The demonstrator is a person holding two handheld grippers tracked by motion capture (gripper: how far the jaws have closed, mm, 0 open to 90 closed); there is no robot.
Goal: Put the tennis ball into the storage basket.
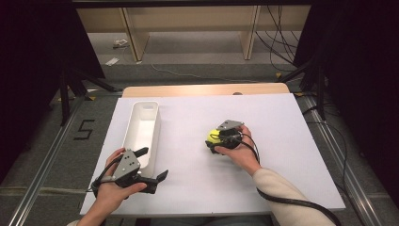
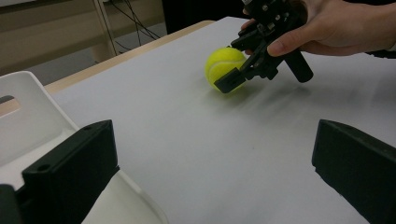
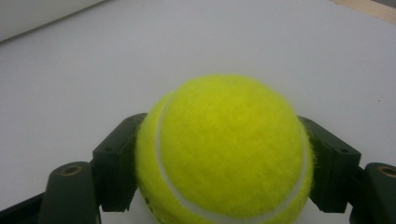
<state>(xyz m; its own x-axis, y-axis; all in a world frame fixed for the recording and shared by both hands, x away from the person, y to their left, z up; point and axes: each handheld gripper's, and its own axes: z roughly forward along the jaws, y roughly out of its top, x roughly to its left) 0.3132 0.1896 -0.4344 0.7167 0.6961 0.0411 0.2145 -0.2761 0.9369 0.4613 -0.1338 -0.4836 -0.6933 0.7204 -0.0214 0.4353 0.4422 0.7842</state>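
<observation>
Right gripper point(image 1: 212, 141) clenched on the tennis ball point(image 1: 212, 137) mid-table; left gripper point(image 1: 151, 164) released beside the white bin point(image 1: 133, 123); binning apparently remains.

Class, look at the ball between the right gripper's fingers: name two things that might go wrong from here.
1. The tennis ball is round and fuzzy; the right gripper holds it only at its sides, so it may slip and roll.
2. The white bin is narrow, and the left gripper sits beside it; the ball might miss.
</observation>
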